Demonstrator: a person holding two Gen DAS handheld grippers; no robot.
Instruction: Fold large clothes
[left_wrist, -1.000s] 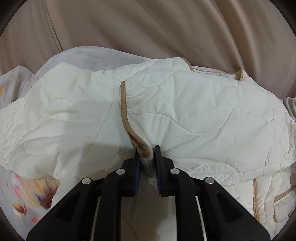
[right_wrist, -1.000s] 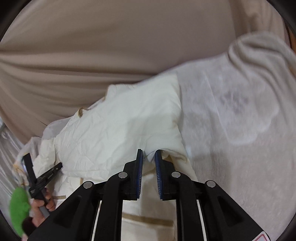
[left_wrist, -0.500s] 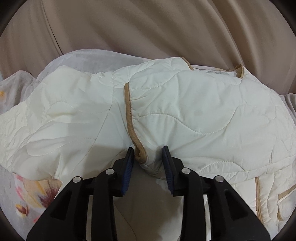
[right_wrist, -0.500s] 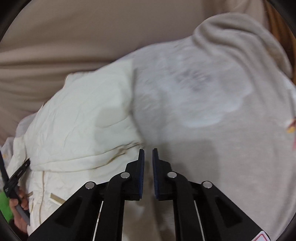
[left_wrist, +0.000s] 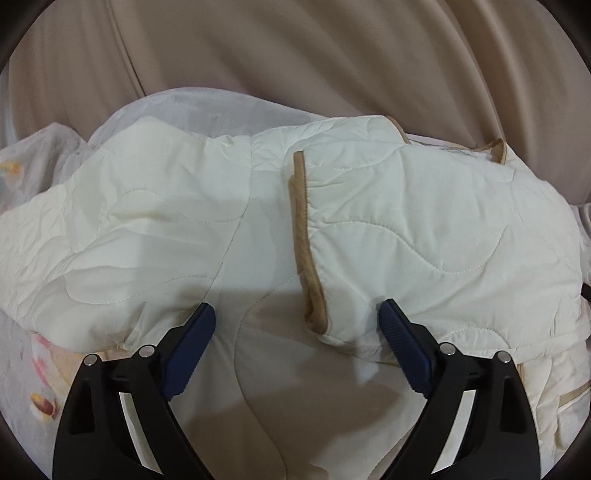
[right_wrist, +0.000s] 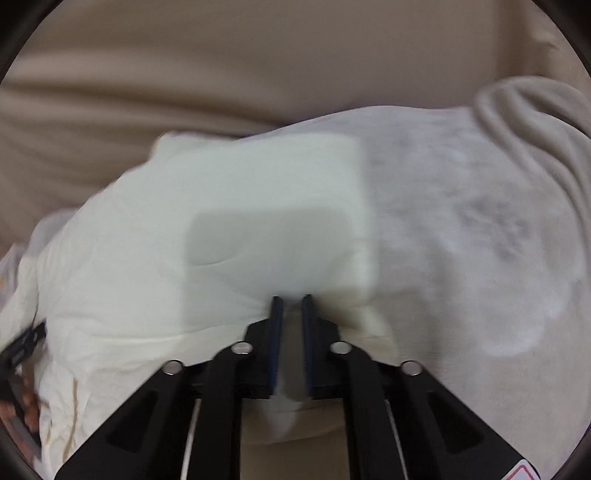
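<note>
A cream quilted jacket (left_wrist: 424, 236) with tan trim (left_wrist: 303, 236) lies on the bed, one panel folded over the rest. My left gripper (left_wrist: 295, 317) is wide open just in front of the folded panel's lower corner, holding nothing. In the right wrist view the jacket (right_wrist: 221, 229) shows blurred. My right gripper (right_wrist: 291, 299) has its jaws close together with a fold of the cream fabric between them at the jacket's near edge.
A pale floral bedsheet (left_wrist: 33, 369) shows at the left. A whitish fleece blanket (right_wrist: 480, 240) covers the bed right of the jacket. Beige curtain (left_wrist: 295, 48) hangs behind. The other gripper's black body (right_wrist: 22, 343) shows at the left edge.
My left gripper let go of the trimmed corner and opened wide. My right gripper swung off over the blanket, then came back to the jacket's edge and closed on fabric.
</note>
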